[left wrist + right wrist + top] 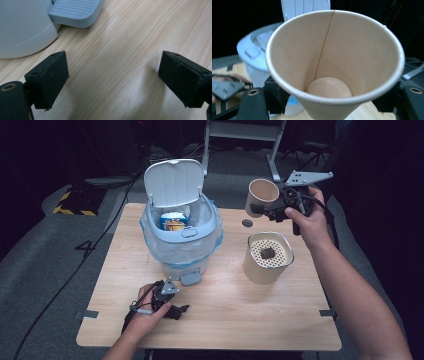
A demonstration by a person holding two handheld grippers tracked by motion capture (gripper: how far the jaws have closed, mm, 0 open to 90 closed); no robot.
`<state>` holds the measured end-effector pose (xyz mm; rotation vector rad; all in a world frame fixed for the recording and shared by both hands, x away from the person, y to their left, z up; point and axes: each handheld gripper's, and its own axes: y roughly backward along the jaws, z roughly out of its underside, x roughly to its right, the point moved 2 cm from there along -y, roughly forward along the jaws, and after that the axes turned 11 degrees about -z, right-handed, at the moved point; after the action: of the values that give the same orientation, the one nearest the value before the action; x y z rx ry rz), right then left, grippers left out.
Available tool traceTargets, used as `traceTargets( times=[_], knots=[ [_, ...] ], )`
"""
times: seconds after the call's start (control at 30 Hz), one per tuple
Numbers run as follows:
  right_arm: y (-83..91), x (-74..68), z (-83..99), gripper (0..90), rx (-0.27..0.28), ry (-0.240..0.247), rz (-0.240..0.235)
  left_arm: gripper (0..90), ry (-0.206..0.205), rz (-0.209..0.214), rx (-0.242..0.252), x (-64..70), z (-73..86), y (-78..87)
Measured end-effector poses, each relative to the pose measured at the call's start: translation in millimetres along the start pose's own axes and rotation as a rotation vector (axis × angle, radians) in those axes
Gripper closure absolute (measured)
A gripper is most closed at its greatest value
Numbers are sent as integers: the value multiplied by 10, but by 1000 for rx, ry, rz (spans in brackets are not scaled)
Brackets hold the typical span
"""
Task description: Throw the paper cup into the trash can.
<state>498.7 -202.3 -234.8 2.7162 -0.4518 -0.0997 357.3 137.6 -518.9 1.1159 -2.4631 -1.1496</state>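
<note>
Work in hand: the right gripper (276, 210) carries an empty paper cup (262, 196) above the table's (240, 315) far right part, apparently bound for the pedal bin (181, 240).
Right gripper: clenched on the paper cup, jaws pressing its sides low on the wall; in the right gripper view the cup (337, 62) tips mouth-first toward the camera, nothing inside.
Left gripper: released, jaws wide apart, resting low on the table at about 7 o'clock from the pedal bin; the left gripper view has bare wood between the jaws and the grey pedal (75, 12) just beyond.
Pedal bin: at 10 o'clock on the table, lid (174, 182) standing up, plastic liner (212, 242) over the rim, a blue and orange packet (174, 222) inside.
Strainer cup: a second cup with a perforated insert (269, 252) stands at 3 o'clock from the bin, almost under the carried cup.
Risk, crush: the thin paper wall may buckle under the squeeze and the cup may slip out.
Risk, lid: nothing presses the pedal; if the lid falls, the cup will strike it and bounce onto the table.
Risk, knock: a low path toward 9 o'clock may clip the strainer cup or the bin's rim.
Risk, miss: let go early, the light cup may land short.
</note>
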Motion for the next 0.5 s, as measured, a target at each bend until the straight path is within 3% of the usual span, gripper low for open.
traceTargets(
  times=[0.27,0.5],
  knots=[
    [-341,-45,-221,285,-19,10,-45,93,1,2,-1,2,0,-1],
    [-600,-96,-375,285,28,3,-91,93,4,1,0,4,0,-2]
  ],
)
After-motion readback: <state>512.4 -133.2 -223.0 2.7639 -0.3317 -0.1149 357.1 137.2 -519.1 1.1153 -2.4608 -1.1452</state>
